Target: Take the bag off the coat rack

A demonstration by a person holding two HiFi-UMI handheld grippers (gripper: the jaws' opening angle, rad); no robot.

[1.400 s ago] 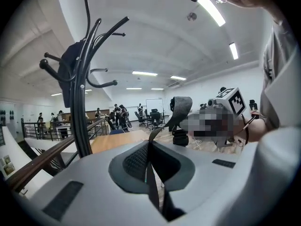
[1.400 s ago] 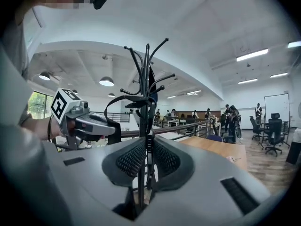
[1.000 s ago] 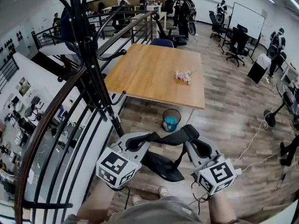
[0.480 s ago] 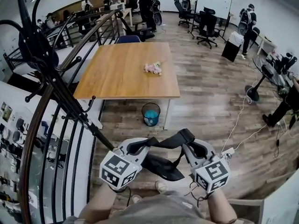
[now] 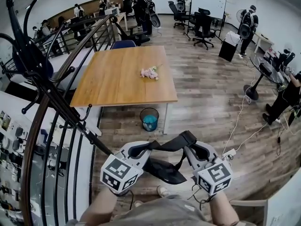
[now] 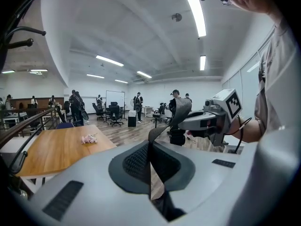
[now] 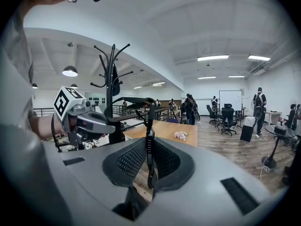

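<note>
Bag strap (image 5: 165,143) tight in left hand-held gripper (image 5: 135,149) and right hand-held gripper (image 5: 196,150), over plank office floor (image 5: 211,102)

A small pink bundle (image 5: 149,73) lies on the wooden table (image 5: 117,81), a blue-lined waste bin (image 5: 149,119) stands beside its near leg, and a whiteboard (image 5: 210,3) stands well beyond.
</note>
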